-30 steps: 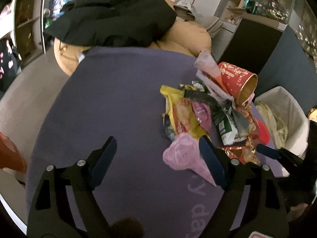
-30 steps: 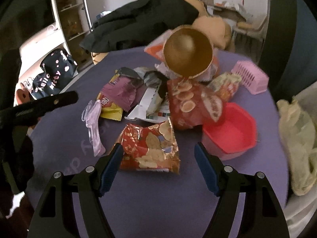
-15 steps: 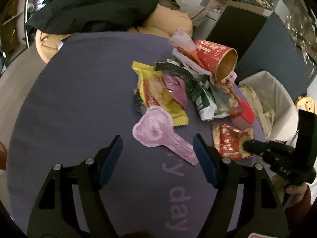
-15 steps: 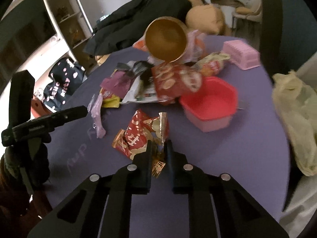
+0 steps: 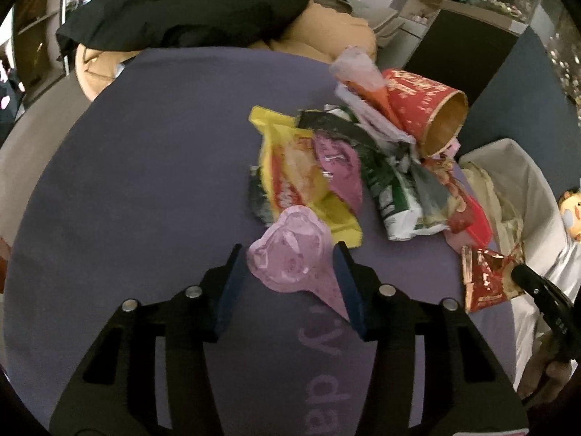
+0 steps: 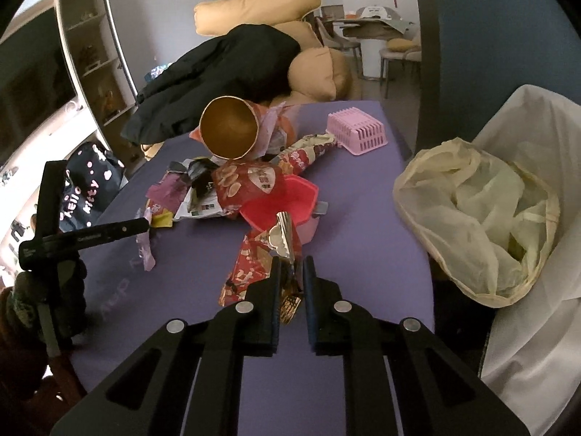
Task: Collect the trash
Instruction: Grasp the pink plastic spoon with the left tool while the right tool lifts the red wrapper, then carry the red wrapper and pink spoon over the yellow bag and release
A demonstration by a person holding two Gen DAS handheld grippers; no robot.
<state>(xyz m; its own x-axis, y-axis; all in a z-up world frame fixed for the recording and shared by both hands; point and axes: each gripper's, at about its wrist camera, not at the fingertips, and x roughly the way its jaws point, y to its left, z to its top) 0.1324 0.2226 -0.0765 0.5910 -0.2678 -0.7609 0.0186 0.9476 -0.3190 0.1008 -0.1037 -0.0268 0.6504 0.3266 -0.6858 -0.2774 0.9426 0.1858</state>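
"Hello Kitty" on black bag [image 6: 85,185] (pink letters); tablecloth [image 5: 145,181] lettering partial.

Your left wrist camera looks steeply down along its fingers, close over the purple table [image 5: 145,181], with the wrapper pile [image 5: 348,167] ahead and to the right. Your right wrist camera looks down from the bin [image 6: 508,167] side. Both views share the pile, the red cup [image 6: 228,132] and the black coat [image 5: 181,3].

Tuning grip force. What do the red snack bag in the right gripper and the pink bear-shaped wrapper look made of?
Red snack bag: likely metallised plastic film; shiny silver inside, sharp creases. Pink bear-shaped wrapper: thin translucent plastic, glossy, embossed relief; probably flimsy.
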